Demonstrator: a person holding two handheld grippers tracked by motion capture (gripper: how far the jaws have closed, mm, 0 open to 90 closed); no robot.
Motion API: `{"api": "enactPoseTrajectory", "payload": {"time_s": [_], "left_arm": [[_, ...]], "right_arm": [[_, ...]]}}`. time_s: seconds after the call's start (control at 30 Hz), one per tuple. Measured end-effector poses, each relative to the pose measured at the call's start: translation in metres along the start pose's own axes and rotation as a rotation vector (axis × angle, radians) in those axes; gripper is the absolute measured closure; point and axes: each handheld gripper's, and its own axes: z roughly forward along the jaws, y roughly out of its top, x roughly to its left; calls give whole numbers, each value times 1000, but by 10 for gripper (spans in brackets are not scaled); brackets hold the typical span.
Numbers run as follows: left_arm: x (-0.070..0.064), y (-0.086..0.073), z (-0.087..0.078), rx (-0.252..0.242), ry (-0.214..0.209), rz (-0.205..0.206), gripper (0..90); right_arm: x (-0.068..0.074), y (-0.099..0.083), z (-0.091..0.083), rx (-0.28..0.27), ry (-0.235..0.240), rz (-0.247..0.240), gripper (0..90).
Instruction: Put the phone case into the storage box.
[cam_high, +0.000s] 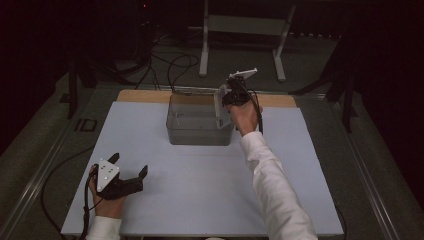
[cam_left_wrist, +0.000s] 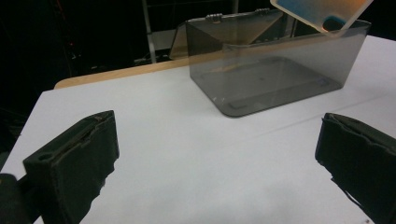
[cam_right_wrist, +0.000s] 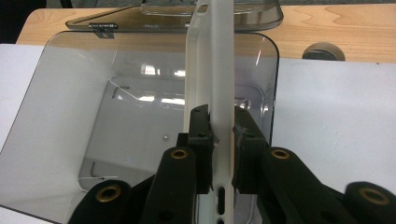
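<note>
A box (cam_high: 200, 125) stood on the mat (cam_high: 150, 150), toward its far edge, its lid (cam_right_wrist: 187, 18) lying open behind it. The right gripper (cam_high: 235, 95) held a case (cam_right_wrist: 210, 70) over the box's right side. The left gripper (cam_high: 127, 175) sat on the mat's near left, well apart from the box.

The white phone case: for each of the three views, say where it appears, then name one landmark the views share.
High view: the white phone case is right of centre, clamped in the right gripper at the right end of the clear box.
Left gripper view: its corner pokes in at the top right, above the box.
Right gripper view: edge-on up the middle, between the black jaws.
Shared landmark: the clear box.
</note>
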Motion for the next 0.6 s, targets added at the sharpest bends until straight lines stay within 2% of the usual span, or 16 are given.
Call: {"api": "enactPoseTrajectory", "payload": {"time_s": [0.6], "left_arm": [[0,0,-1,-3,0,-1,5]], "right_arm": [[-7,-6,17,16,-11,34,808]]}}
